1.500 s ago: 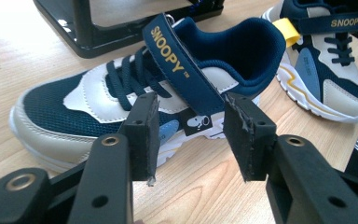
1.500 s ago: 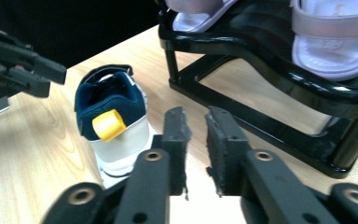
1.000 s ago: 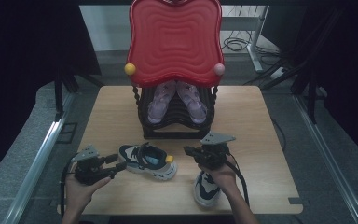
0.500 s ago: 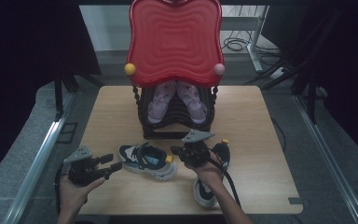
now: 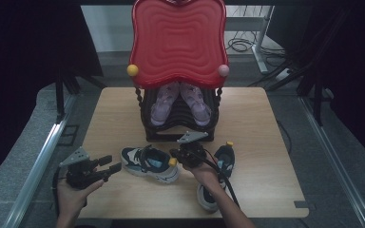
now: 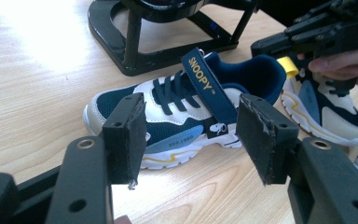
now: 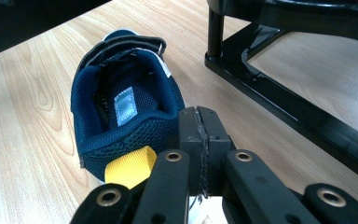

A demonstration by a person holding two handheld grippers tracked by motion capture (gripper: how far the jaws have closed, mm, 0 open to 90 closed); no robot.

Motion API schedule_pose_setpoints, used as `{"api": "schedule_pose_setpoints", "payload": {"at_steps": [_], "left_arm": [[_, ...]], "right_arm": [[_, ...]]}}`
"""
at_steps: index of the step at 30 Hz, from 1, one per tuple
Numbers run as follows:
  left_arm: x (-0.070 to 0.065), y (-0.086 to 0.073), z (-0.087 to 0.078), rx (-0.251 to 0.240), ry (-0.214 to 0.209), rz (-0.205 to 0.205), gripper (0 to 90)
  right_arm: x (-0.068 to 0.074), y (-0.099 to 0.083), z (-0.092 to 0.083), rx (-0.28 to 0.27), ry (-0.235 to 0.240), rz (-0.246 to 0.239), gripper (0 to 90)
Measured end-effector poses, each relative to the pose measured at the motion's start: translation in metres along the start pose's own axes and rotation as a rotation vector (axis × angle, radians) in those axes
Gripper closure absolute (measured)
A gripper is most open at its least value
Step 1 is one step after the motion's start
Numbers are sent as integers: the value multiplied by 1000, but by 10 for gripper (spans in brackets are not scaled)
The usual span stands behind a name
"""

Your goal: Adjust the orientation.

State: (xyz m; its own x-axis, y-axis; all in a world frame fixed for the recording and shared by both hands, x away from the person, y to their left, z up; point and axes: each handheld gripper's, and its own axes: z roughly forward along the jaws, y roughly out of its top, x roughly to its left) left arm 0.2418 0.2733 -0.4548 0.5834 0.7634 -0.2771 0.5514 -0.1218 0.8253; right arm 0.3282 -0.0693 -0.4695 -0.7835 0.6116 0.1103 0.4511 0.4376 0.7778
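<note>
Black rack (image 5: 180, 128) behind both sneakers (image 5: 150, 164)

Left tool (image 6: 191, 135) gapes wide before a navy-and-white sneaker (image 6: 186, 112).

The left sneaker (image 6: 177, 116) is navy and white with pale blue side panels, a thin yellow line along its white sole, black laces and a navy strap lettered "SNOOPY" in yellow. Its heel tab (image 7: 129, 169) is yellow and its lining (image 7: 121, 105) dark blue mesh with a small grey label. The right sneaker (image 5: 218, 178) shares those colours. The tabletop (image 5: 266, 128) is light wood grain. The far rack (image 5: 180, 130) is black, holding lilac shoes (image 5: 178, 102) under a rippled red panel (image 5: 178, 40) with a yellow ball (image 5: 132, 70) and a pink ball (image 5: 223, 71). Both tools, left (image 6: 189, 135) and right (image 7: 199, 135), are black.
</note>
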Motion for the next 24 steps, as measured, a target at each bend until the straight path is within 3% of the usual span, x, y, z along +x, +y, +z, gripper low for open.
{"api": "schedule_pose_setpoints", "payload": {"at_steps": [13, 24], "left_arm": [[2, 0, -4, -19, 2, -16, 422], [4, -1, -6, -25, 12, -23, 422]], "right_arm": [[7, 0, 7, 33, -30, -20, 888], [19, -2, 5, 57, 20, -52, 888]]}}
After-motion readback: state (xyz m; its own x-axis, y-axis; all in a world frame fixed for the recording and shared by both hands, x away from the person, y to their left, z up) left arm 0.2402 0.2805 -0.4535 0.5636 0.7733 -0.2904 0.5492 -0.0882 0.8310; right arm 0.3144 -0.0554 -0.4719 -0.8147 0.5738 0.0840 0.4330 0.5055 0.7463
